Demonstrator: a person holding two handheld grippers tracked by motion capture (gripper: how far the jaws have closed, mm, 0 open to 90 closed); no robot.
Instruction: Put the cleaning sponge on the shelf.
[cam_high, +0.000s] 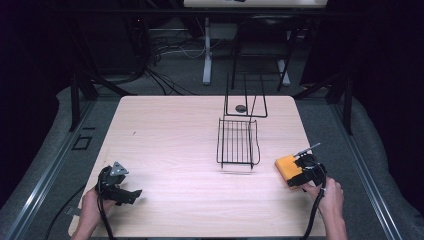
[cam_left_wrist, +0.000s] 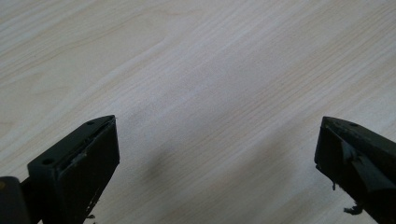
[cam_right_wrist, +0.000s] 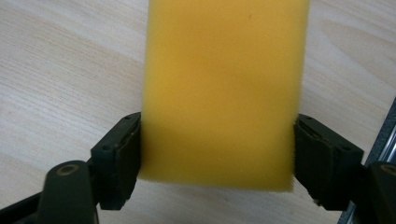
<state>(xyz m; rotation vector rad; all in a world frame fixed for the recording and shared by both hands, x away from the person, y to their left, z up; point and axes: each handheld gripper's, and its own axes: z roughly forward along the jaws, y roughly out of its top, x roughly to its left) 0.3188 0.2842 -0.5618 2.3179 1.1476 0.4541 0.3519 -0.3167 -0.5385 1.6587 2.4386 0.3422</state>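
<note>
— Pale wood table (cam_high: 170, 150), dark room behind. Right gripper (cam_right_wrist: 217, 154)?
— Clenched on yellow sponge (cam_right_wrist: 224, 88), one jaw against each side, near the table's right edge.
— Left gripper (cam_left_wrist: 217, 154)?
— Jaws spread wide, nothing between, over bare wood at front left.
— Farther out?
— Black wire rack (cam_high: 238, 142) mid-table, well apart from both; small dark disc (cam_high: 241, 108) behind.

Table (cam_high: 165, 150): pale wood-grain top, smooth, matt with faint sheen.
Sponge (cam_right_wrist: 224, 93): yellow foam, soft, fine fuzzy texture, matt.
Rack (cam_high: 237, 142): thin black wire, metal by the look, slightly glossy.
Left gripper (cam_left_wrist: 217, 163): black matt plastic jaws, scuffed edges.
Right gripper (cam_right_wrist: 217, 158): same black matt plastic, dull rubbery pads (cam_right_wrist: 131, 154).
</note>
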